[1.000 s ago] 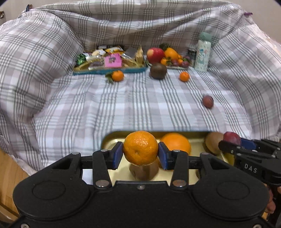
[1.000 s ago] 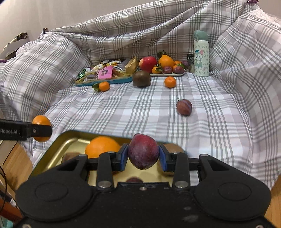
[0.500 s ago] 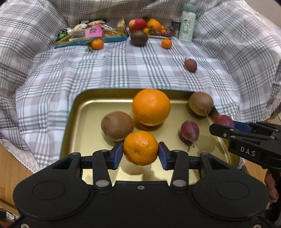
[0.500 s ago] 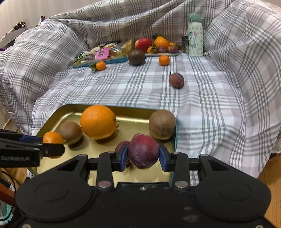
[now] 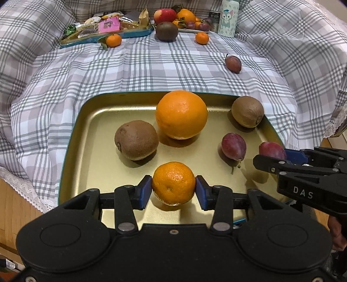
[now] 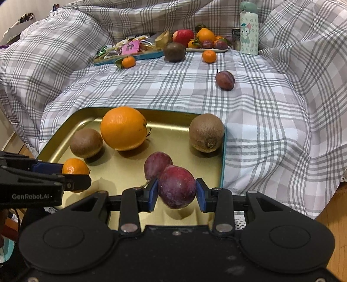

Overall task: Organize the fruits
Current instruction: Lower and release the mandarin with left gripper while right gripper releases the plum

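A: What does the left tool (image 5: 173, 191) have?

B: It is clenched on a mandarin (image 5: 173, 186), the blue pads (image 5: 144, 191) pressing both sides, at the lower centre of the left wrist frame. The fruit hangs over the near part of the gold tray (image 5: 91, 134), its shadow just beneath it.

A: And the right tool (image 6: 176, 192)?

B: Clenched on a dark red plum (image 6: 176, 187), lower centre of the right wrist frame, also over the tray's near edge. In the left wrist frame the same tool comes in from the right edge with that plum showing at its tip.

A: What already lies in the tray?

B: A large orange (image 5: 181, 114) at the back centre, a kiwi (image 5: 136, 140) to its left, a second kiwi (image 5: 247, 111) in the far right corner against the rim, and another plum (image 5: 233, 146) right of centre with its stem toward the camera. In the right wrist frame this lying plum sits just behind the held one, partly hidden by it.

A: And beyond the tray?

B: The tray sits on a grey checked cloth (image 5: 151, 69). A loose plum (image 5: 233, 64) lies on the cloth at the upper right. Along the top of the frame are two small mandarins, a dark round fruit (image 5: 167, 31), a plate of mixed fruit (image 6: 206, 40), a blue tray of snack packets (image 5: 106, 28), and a pale bottle with a cartoon figure (image 5: 227, 18).
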A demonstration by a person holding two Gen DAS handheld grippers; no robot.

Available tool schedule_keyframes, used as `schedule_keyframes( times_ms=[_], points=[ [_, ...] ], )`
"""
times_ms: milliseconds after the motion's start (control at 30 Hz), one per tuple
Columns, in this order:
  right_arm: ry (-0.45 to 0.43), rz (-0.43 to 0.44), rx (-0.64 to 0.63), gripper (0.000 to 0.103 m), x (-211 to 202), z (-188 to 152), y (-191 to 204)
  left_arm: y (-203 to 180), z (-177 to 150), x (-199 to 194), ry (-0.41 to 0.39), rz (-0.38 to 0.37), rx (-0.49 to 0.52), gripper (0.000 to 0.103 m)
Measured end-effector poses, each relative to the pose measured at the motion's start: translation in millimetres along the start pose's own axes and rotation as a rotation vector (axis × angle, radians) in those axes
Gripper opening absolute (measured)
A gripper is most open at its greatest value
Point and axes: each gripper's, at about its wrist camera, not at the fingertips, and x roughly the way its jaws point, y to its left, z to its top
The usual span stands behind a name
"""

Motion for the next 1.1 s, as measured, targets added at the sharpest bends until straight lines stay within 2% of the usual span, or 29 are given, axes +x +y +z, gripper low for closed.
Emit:
schedule_keyframes(
  times_ms=[267, 467, 567, 733, 1100],
  points=[
    [0.013, 0.001, -0.002, 0.039, 2.5, -0.5, -0.3, 0.7, 1.1, 3.0, 0.019, -0.006, 0.007, 0.051],
    [-0.011, 0.011, -0.018, 0.039, -2.3, 0.9, 1.9, -5.1, 0.9, -4.2, -0.013, -0.009, 0.049, 0.051],
    [-0.038, -0.022, -0.049, 0.039, -5.4, 3.3, 5.8, -4.9, 1.8, -8.1, -0.036, -0.008, 0.041, 0.051],
    [-0.040, -0.008, -0.024, 0.039, -7.0, 4.4, 2.7, -2.9, 4.7, -11.8, -0.052, -0.019, 0.028, 0.051],
    [-0.032, -0.020, -0.003, 0.039, -5.0, 2.6, 1.5, -0.6, 5.0, -10.2, -0.055, 0.036, 0.007, 0.051]
  ],
)
